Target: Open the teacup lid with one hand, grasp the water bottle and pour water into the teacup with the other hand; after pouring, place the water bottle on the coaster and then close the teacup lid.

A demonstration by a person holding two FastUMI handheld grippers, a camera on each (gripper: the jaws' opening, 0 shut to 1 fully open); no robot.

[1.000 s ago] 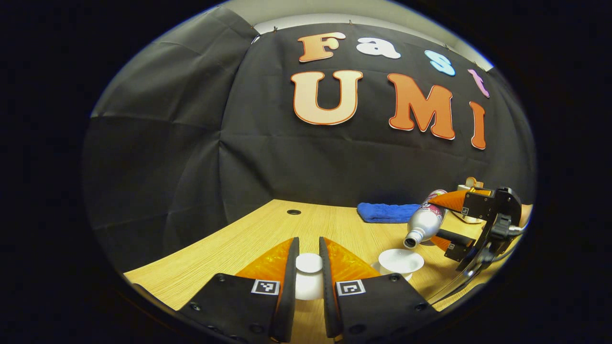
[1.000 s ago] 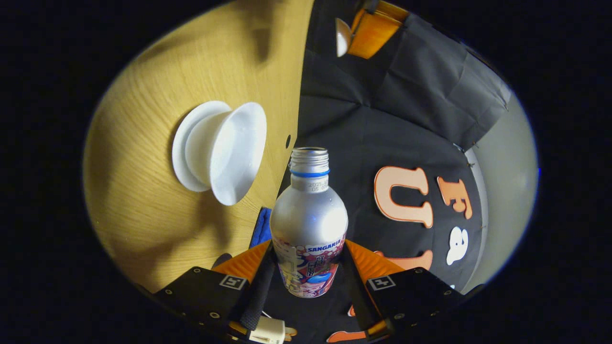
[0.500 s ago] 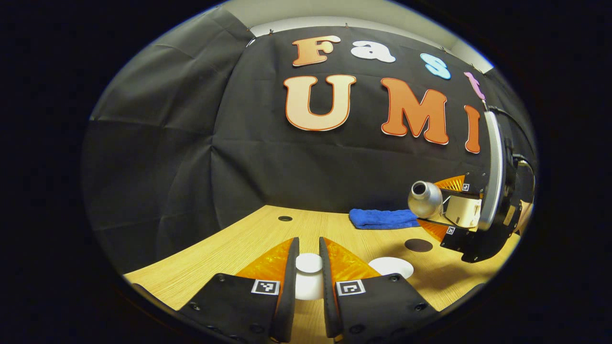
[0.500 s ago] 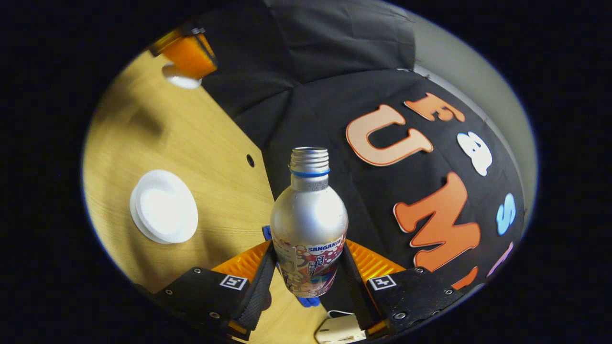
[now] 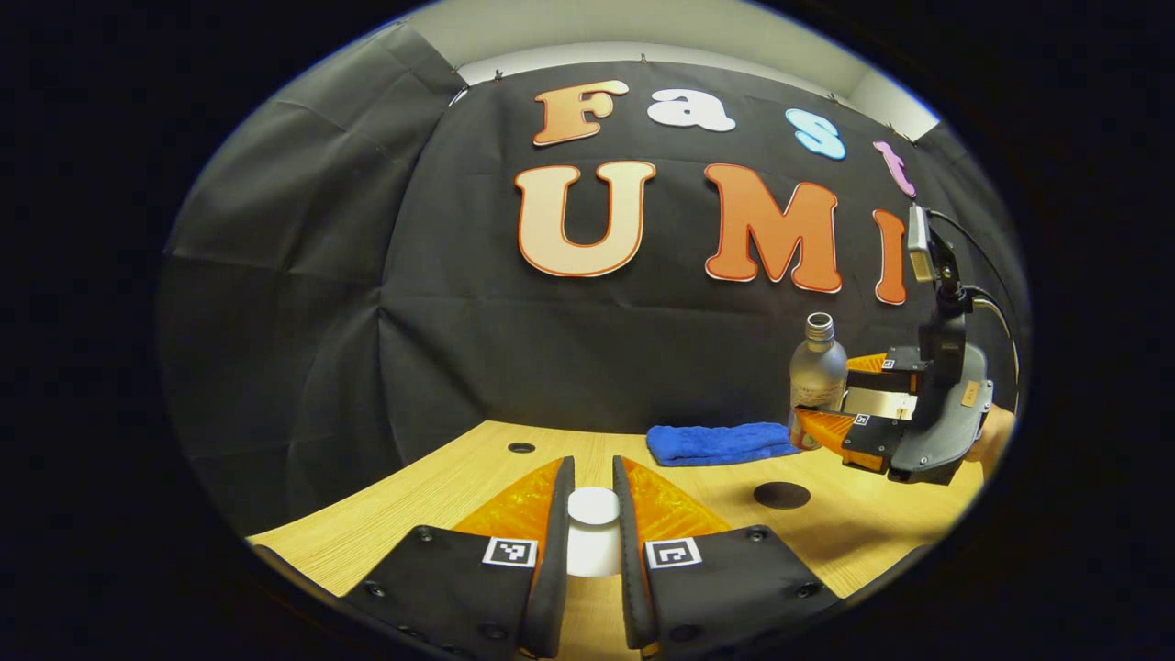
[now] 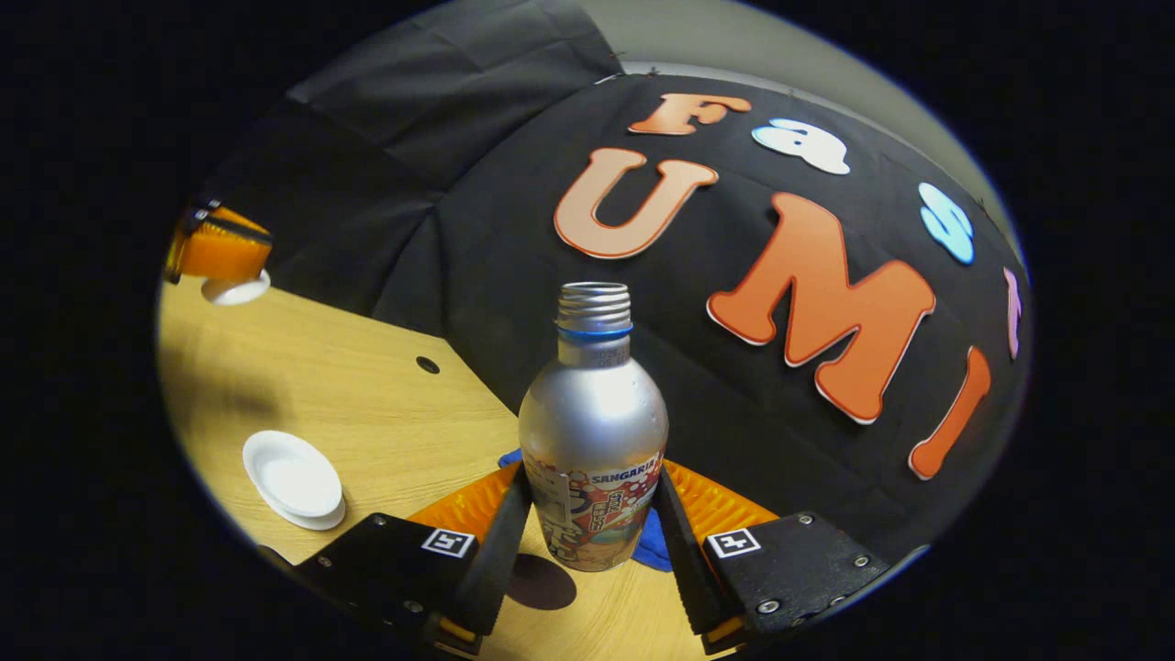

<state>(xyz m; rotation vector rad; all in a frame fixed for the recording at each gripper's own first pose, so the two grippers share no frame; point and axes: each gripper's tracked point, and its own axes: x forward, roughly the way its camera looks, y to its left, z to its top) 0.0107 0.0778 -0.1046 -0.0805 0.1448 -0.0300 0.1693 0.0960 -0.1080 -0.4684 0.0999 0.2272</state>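
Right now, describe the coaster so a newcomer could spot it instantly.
Start at the wooden table in front of the black cloth wall. Near its right end, just in front of the folded blue towel, lies the coaster. It is the one flat, dark round disc there, below the water bottle held by the right gripper.

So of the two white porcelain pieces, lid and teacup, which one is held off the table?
The lid, pinched between the left gripper fingers above the table. The teacup sits open on the wood, with nothing gripping it.

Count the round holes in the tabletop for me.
1: a small dark hole near the table's far edge, by the wall. The larger dark disc is the coaster. Others may be hidden.
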